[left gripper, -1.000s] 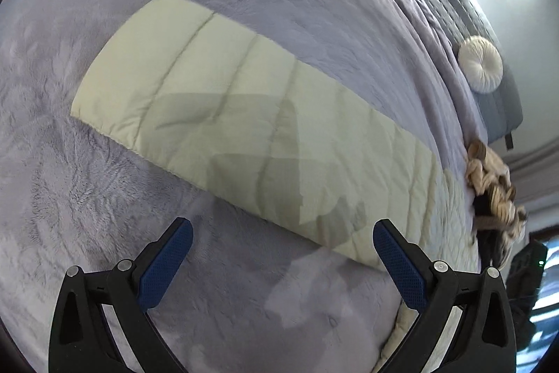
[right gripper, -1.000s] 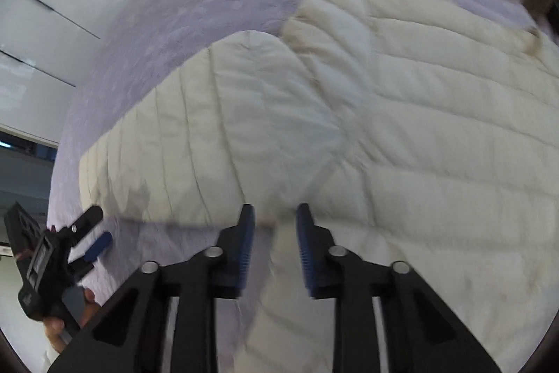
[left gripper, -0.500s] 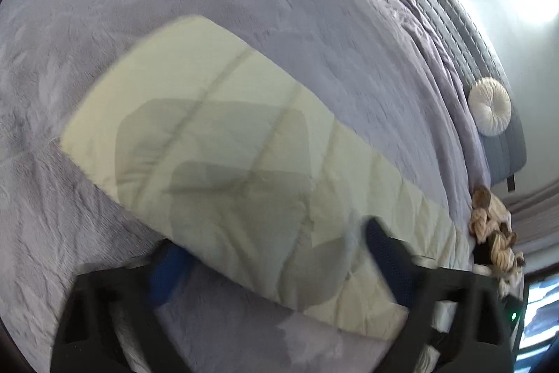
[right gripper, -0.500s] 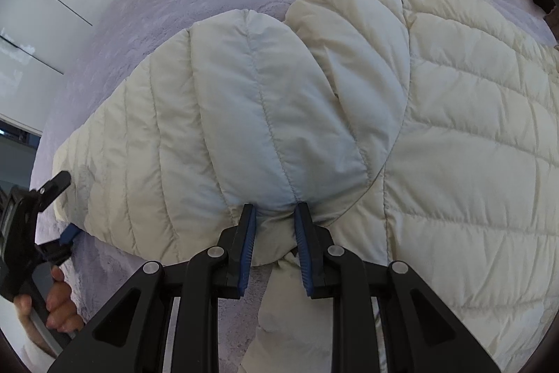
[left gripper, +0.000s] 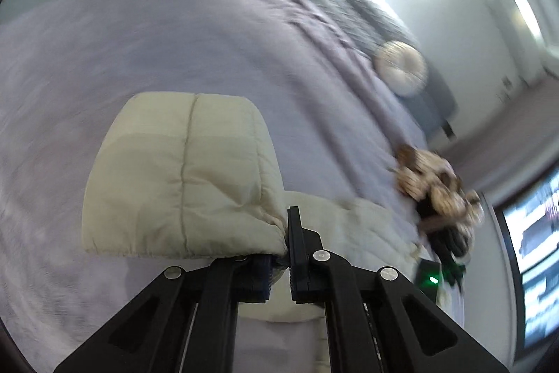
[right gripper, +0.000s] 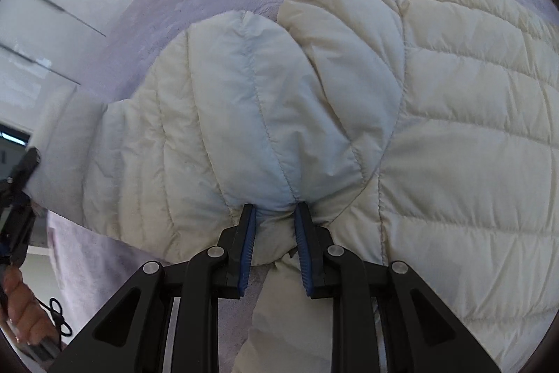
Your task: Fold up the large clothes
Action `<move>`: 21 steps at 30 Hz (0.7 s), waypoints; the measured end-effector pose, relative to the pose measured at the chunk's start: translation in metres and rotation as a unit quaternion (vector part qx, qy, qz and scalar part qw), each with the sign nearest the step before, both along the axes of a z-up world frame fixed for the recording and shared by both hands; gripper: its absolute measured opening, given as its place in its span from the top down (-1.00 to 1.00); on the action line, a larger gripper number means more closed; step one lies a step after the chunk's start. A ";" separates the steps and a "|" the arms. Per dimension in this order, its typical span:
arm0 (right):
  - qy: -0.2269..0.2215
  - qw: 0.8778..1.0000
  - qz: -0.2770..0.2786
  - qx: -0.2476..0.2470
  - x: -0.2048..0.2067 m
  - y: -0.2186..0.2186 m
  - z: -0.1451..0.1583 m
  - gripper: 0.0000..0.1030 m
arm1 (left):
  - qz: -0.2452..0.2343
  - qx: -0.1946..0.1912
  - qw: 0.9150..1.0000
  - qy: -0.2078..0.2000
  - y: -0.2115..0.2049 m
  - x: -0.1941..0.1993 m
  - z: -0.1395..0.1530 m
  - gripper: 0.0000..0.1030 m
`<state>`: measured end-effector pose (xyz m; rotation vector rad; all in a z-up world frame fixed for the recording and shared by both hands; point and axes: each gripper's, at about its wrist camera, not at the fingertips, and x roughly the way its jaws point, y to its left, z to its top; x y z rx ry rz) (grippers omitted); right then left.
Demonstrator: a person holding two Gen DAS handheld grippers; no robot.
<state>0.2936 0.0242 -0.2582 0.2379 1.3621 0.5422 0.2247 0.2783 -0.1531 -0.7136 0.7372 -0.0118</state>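
While my left gripper (left gripper: 279,254) pinches the puffer jacket's sleeve cuff (left gripper: 181,184) at lower centre, my right gripper (right gripper: 274,235) clamps bunched quilted jacket fabric (right gripper: 279,135).

On my left wrist view, the left claw (left gripper: 279,254) is closed on the cuff end of the cream quilted sleeve (left gripper: 181,177), which stands lifted above the lilac bed cover (left gripper: 157,41). More of the cream jacket (left gripper: 353,229) lies flat just behind the claw. Far right I see a blurred round white cushion (left gripper: 401,69) and a beige knitted bundle (left gripper: 436,184).
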 end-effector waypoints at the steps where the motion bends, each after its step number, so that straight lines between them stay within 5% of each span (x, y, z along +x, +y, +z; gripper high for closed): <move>1: 0.005 1.000 -0.003 0.007 0.002 -0.005 0.001 0.52 | -0.022 0.009 1.000 -0.008 -0.019 0.007 0.012 0.84; 6: 0.010 0.999 -0.036 0.028 -0.002 -0.073 0.031 0.51 | -0.120 0.055 0.991 -0.021 -0.116 0.032 0.037 0.84; 10: -0.006 0.997 -0.073 0.015 -0.010 -0.145 0.050 0.51 | -0.199 0.095 0.975 0.004 -0.205 0.055 0.033 0.84; 15: -0.008 0.990 -0.137 -0.024 -0.028 -0.241 0.058 0.51 | -0.265 0.188 0.943 0.066 -0.317 0.075 0.007 0.84; 21: 0.008 0.981 -0.188 -0.052 -0.060 -0.333 0.050 0.51 | -0.309 0.280 0.899 0.132 -0.375 0.062 -0.047 0.83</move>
